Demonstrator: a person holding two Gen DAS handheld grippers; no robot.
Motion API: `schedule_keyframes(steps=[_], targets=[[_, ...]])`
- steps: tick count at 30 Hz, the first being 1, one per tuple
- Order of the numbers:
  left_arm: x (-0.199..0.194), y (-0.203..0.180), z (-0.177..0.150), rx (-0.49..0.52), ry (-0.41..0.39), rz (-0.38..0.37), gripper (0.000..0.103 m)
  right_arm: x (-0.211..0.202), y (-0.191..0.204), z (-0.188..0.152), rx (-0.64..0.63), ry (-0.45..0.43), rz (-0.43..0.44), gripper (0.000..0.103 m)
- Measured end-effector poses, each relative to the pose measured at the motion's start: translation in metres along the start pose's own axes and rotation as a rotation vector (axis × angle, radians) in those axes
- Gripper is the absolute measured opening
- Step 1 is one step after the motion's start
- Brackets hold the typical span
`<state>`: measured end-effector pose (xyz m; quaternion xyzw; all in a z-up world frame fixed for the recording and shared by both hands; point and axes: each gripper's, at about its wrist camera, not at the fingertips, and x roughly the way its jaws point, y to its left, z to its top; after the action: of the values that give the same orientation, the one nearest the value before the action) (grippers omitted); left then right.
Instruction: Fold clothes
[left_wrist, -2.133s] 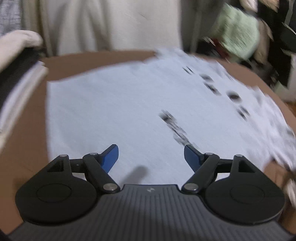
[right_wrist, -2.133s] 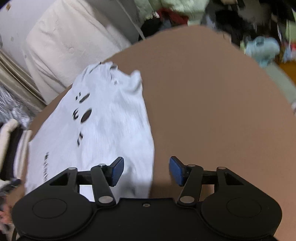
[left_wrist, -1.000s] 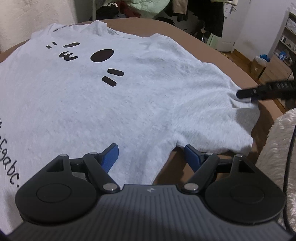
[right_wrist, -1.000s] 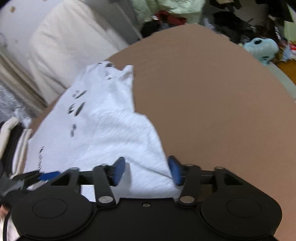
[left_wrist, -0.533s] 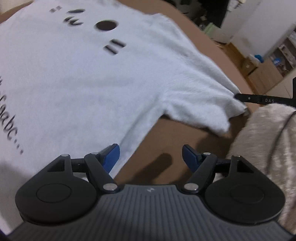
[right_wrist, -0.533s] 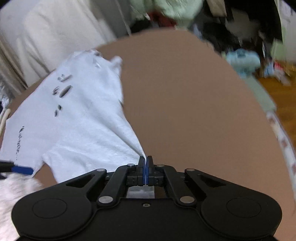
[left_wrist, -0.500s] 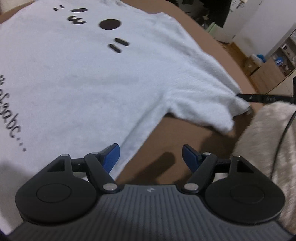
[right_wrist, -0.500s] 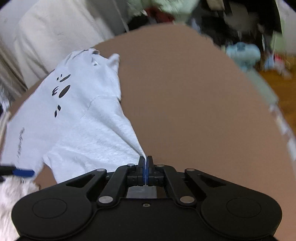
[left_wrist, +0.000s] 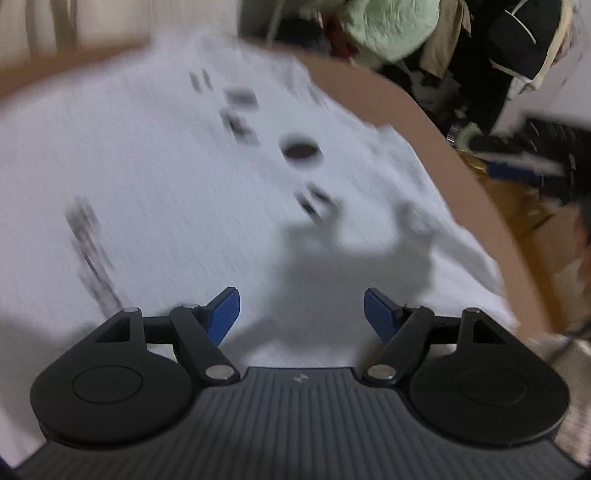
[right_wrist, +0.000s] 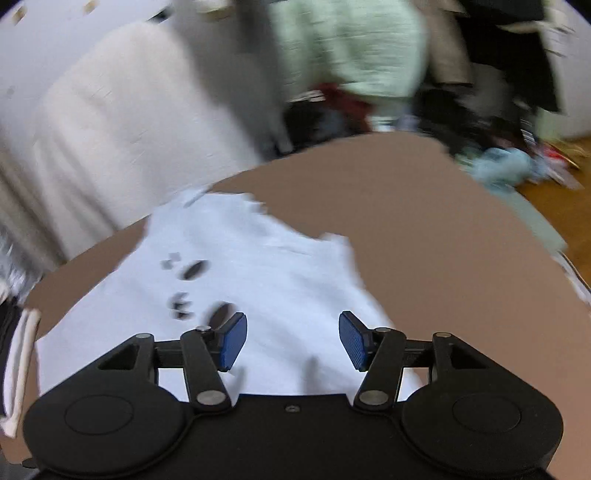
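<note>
The white T-shirt (left_wrist: 177, 192) lies spread on the brown table (right_wrist: 443, 236), printed side up, with black face marks (left_wrist: 300, 150) and a line of black lettering (left_wrist: 90, 254); both views are smeared by motion blur, so I cannot read the print. In my right wrist view the shirt (right_wrist: 280, 280) covers the table's left part and stops short of the bare right side, its far end near the back edge. My left gripper (left_wrist: 301, 314) hangs over the shirt with its blue pads (left_wrist: 223, 314) spread wide, gripping nothing, its shadow thrown on the cloth. My right gripper (right_wrist: 291, 341) sits over the shirt too, jaws apart and empty. At the table's left edge I see stacked folded clothes (right_wrist: 16, 354). Beyond the back edge hangs a pale green garment (right_wrist: 351, 48) among dark clutter.
</note>
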<state>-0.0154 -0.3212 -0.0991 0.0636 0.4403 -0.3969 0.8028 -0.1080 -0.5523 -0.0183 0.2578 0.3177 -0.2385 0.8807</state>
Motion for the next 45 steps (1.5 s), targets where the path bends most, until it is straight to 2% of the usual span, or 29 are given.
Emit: schedule_keyframes(steps=[3,6,8,10,13,15,16,18,19,21,23,25,27,30,31,32,33,34,35,36,38,39,41,42,43,45], targets=[[-0.003,0.02,0.034,0.041,-0.079,0.08,0.075,0.036,0.029,0.033,-0.026,0.003,0.07,0.061],[0.0,0.057,0.073,0.004,-0.134,0.113,0.077,0.082,0.041,0.057,-0.028,-0.008,0.134,0.061],[0.011,0.083,0.104,-0.021,-0.148,0.153,0.077,0.112,0.043,0.058,-0.07,-0.047,0.117,0.061],[0.026,0.103,0.133,-0.011,-0.146,0.203,0.077,0.131,0.037,0.045,-0.07,-0.119,0.122,0.062],[0.061,0.125,0.177,0.036,-0.148,0.251,0.077,0.174,0.026,0.039,-0.073,-0.07,0.124,0.061],[0.087,0.136,0.204,0.043,-0.144,0.265,0.077,0.201,0.025,0.046,-0.091,-0.045,0.076,0.061],[0.102,0.142,0.217,0.024,-0.133,0.274,0.077,0.209,0.024,0.049,-0.091,-0.015,0.06,0.061],[0.134,0.162,0.247,-0.115,-0.035,0.302,0.077,0.222,0.021,0.052,-0.077,0.046,0.033,0.062],[0.147,0.171,0.261,-0.164,-0.011,0.287,0.076,0.226,0.021,0.05,-0.073,0.062,0.018,0.062],[0.168,0.181,0.287,-0.184,-0.046,0.235,0.077,0.231,0.018,0.046,-0.082,0.064,0.001,0.063],[0.191,0.185,0.311,-0.137,-0.097,0.301,0.077,0.234,0.015,0.044,-0.1,0.049,-0.001,0.063],[0.217,0.191,0.329,-0.1,-0.098,0.311,0.079,0.239,0.01,0.045,-0.085,0.061,0.025,0.066],[0.244,0.202,0.342,-0.092,-0.073,0.264,0.079,0.246,0.01,0.044,-0.104,0.053,0.043,0.068],[0.263,0.218,0.347,-0.171,-0.087,0.195,0.079,0.249,0.014,0.042,-0.156,0.037,0.039,0.069],[0.268,0.223,0.348,-0.201,-0.095,0.172,0.077,0.25,0.015,0.041,-0.173,0.027,0.035,0.069],[0.273,0.226,0.349,-0.206,-0.085,0.14,0.063,0.252,0.017,0.04,-0.191,0.019,0.029,0.069],[0.276,0.226,0.349,-0.188,-0.059,0.1,0.043,0.254,0.02,0.039,-0.216,0.016,0.011,0.069],[0.278,0.222,0.348,-0.147,-0.046,0.095,0.004,0.256,0.024,0.039,-0.24,0.012,-0.007,0.069],[0.277,0.213,0.347,-0.083,-0.045,0.118,0.003,0.257,0.027,0.037,-0.263,0.004,-0.025,0.07],[0.27,0.203,0.345,-0.009,-0.08,0.154,0.003,0.258,0.031,0.035,-0.285,-0.002,-0.041,0.07],[0.247,0.183,0.337,0.124,-0.2,0.237,0.003,0.257,0.034,0.034,-0.309,-0.003,-0.054,0.071],[0.236,0.181,0.335,0.111,-0.241,0.26,0.003,0.256,0.034,0.034,-0.313,-0.002,-0.053,0.071],[0.218,0.192,0.332,-0.015,-0.295,0.273,0.004,0.255,0.028,0.037,-0.288,0.005,-0.033,0.071],[0.216,0.199,0.329,-0.084,-0.295,0.274,0.004,0.255,0.026,0.038,-0.272,0.007,-0.024,0.071],[0.216,0.207,0.326,-0.147,-0.278,0.276,0.004,0.255,0.024,0.038,-0.26,0.007,-0.018,0.071],[0.234,0.22,0.323,-0.229,-0.161,0.318,0.007,0.255,0.024,0.038,-0.256,0.006,-0.023,0.071]])
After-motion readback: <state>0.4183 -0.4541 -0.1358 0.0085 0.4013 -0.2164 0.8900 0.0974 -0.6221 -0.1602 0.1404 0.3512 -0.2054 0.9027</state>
